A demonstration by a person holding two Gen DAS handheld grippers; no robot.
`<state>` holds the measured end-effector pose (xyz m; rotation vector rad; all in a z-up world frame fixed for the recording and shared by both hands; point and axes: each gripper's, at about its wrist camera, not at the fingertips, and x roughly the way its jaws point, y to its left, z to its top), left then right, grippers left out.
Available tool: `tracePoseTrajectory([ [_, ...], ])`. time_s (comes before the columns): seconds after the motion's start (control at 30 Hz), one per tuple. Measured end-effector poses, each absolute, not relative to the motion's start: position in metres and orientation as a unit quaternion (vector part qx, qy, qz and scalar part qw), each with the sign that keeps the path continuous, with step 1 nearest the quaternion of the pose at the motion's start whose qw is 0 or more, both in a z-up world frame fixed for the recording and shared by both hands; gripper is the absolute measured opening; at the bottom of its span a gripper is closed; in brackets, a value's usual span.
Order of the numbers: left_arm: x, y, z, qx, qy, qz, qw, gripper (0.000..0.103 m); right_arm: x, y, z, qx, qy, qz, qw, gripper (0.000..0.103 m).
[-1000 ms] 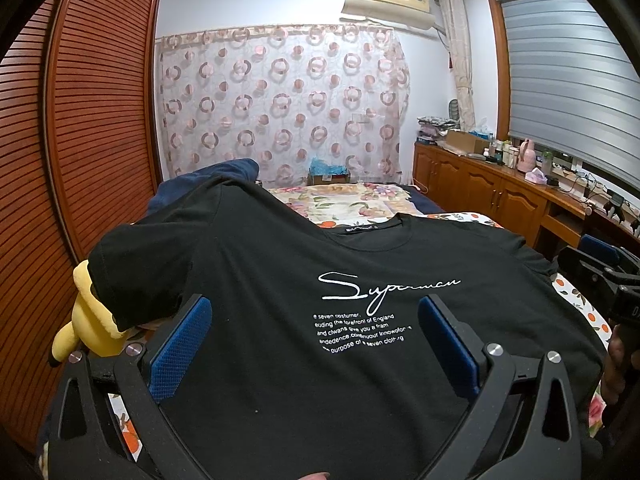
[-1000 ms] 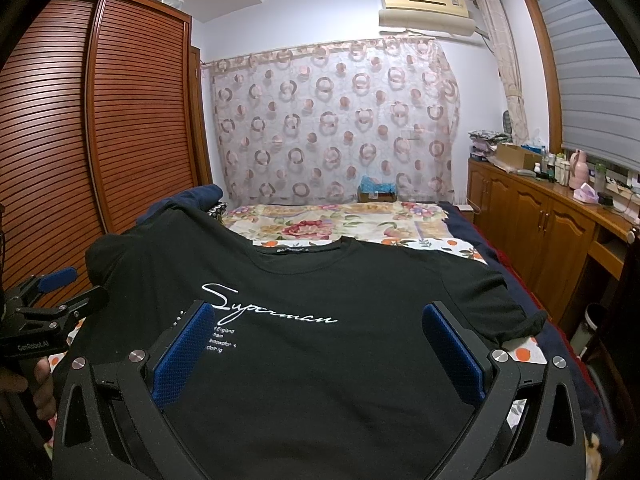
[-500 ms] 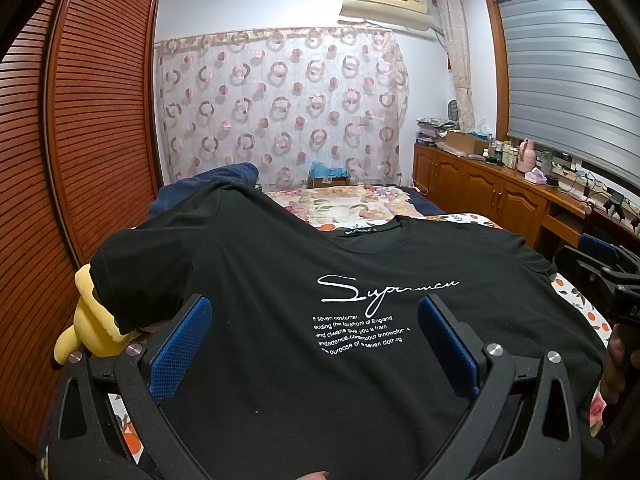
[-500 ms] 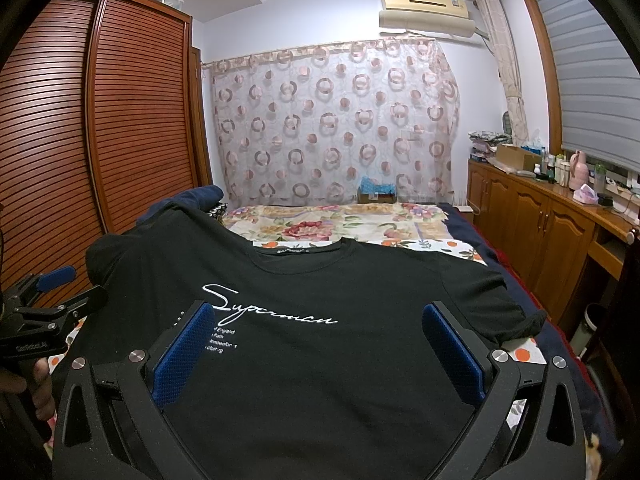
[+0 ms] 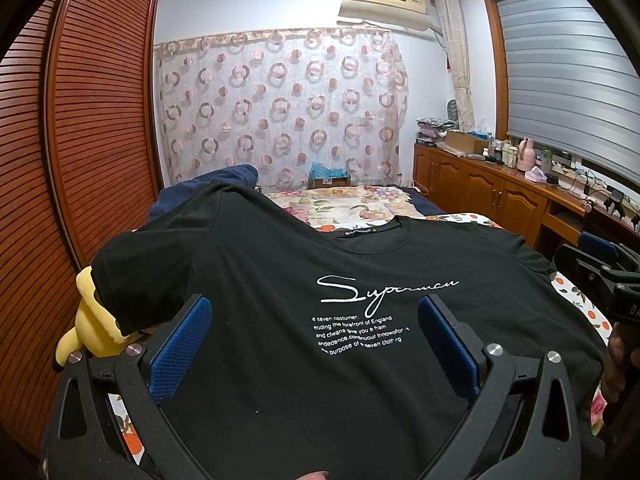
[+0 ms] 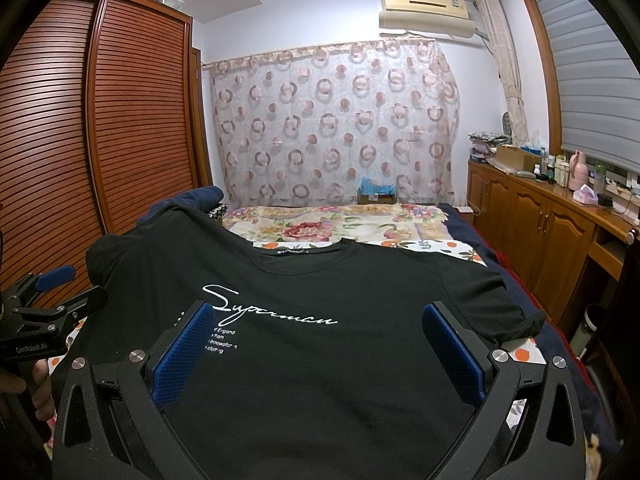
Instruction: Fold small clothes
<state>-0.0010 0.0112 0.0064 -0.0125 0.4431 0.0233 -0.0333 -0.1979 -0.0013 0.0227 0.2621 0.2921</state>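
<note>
Left wrist view first: the black T-shirt [image 5: 304, 320] lies face up across the centre and lower part of the frame, spread on the bed [image 5: 352, 208], collar toward the top and white print readable. I judge it is laid out flat this way so the sleeves and sides can be folded in cleanly. Its left sleeve [image 5: 132, 276] hangs at the left of the frame over a yellow plush toy [image 5: 88, 324]. The left claw [image 5: 314, 344] sits at the bottom of the frame, its blue pads [image 5: 180, 348] spread wide with nothing between them but the shirt's surface underneath; it grips nothing. It points forward and slightly down over the lower body of the shirt, level, with no tilt to either side. The other claw's black frame shows at the right edge.

Right wrist view: the same T-shirt fills the lower centre, its right sleeve [image 6: 508, 308] bunched at the right of the frame near the bed's edge. The right claw [image 6: 316, 350] is likewise wide apart and empty, poised over the hem side of the shirt, aimed toward the collar [image 6: 304, 250]. At the left edge the left claw [image 6: 60, 292] shows from the side, held in a hand [image 6: 32, 388], and looks parted too. Neither claw appears to touch the cloth, though the hem itself is hidden below the frame.
</note>
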Motion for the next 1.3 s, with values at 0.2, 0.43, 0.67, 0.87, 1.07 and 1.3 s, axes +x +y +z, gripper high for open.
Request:
tracePoseTrajectory([
  [0.2,-0.001,0.011,0.006,-0.005,0.219,0.012,0.976,0.103,-0.034,-0.198,-0.001,0.012,0.130,0.145,0.981,0.103],
  [0.43,-0.002,0.010,0.006,-0.004,0.219,0.012,0.976,0.103,-0.034,-0.198,-0.001,0.012,0.130,0.146,0.981,0.103],
  [0.67,-0.001,0.012,0.010,-0.006,0.224,0.012,0.974,0.103,-0.029,-0.195,-0.003,0.008,0.140,0.159,0.977,0.103],
  [0.87,0.003,0.023,0.002,-0.005,0.239,0.026,0.971,0.103,-0.019,-0.186,-0.010,-0.008,0.160,0.174,0.972,0.103],
  [1.07,0.005,0.038,-0.004,-0.010,0.246,0.037,0.969,0.103,-0.012,-0.191,-0.005,-0.011,0.168,0.184,0.968,0.103],
  [1.3,0.013,0.070,-0.007,-0.010,0.258,0.048,0.965,0.103,0.006,-0.187,-0.009,-0.019,0.190,0.210,0.959,0.103],
])
